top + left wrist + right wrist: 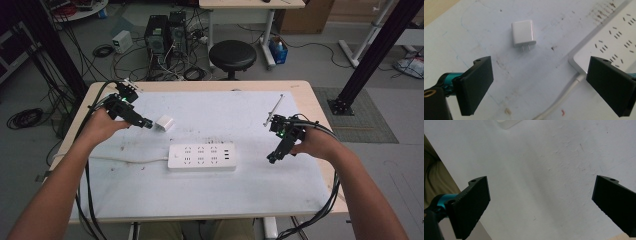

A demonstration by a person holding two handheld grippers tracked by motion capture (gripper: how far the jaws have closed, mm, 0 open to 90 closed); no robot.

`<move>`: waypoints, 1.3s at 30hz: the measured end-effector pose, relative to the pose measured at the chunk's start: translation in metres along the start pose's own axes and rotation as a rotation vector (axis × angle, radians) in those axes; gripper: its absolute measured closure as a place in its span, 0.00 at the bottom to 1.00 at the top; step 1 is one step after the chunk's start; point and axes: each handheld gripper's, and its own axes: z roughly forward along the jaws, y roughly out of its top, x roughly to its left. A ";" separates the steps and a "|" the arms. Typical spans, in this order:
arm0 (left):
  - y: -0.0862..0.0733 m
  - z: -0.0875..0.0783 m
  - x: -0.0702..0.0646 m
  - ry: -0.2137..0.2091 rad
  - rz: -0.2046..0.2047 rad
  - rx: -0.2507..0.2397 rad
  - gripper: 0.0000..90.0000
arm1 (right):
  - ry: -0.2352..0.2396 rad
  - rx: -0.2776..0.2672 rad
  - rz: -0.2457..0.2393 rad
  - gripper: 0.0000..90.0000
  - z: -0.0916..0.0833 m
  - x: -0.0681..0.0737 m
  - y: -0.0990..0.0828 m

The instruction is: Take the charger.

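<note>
A small white plug adapter [164,122] lies flat on the table's white mat, left of centre; in the left gripper view the adapter [523,33] points its two prongs toward my jaws. My left gripper [146,123] hovers just left of it, open and empty [540,87]. A white power strip [201,156] with several sockets lies in the middle of the mat, and its corner [609,42] and cord [564,97] appear at the right. My right gripper [272,157] hangs open over bare mat to the strip's right [540,205], holding nothing.
A thin metal rod [274,109] lies at the mat's far right. The wooden table edge [200,86] frames the mat. The strip's cord [125,159] runs left toward my left forearm. A black stool [232,55] and computer towers [165,35] stand beyond the table.
</note>
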 end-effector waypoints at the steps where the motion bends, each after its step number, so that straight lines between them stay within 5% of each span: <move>1: 0.002 0.003 0.000 0.003 -0.003 -0.001 0.08 | 0.001 -0.002 0.000 0.01 0.000 0.000 0.000; 10: 0.017 0.035 0.009 0.012 -0.052 -0.054 0.08 | 0.001 -0.019 0.006 0.01 -0.001 0.003 0.004; 16: 0.024 0.056 0.015 0.014 -0.044 -0.073 0.08 | -0.001 -0.018 0.003 0.01 -0.002 0.005 0.007; 25: 0.025 0.082 0.025 0.005 -0.038 -0.047 0.08 | -0.001 -0.017 0.030 0.01 -0.001 0.002 0.005; 39: 0.026 0.127 0.027 0.015 -0.102 0.014 0.08 | 0.004 -0.001 0.036 0.01 0.001 0.000 0.005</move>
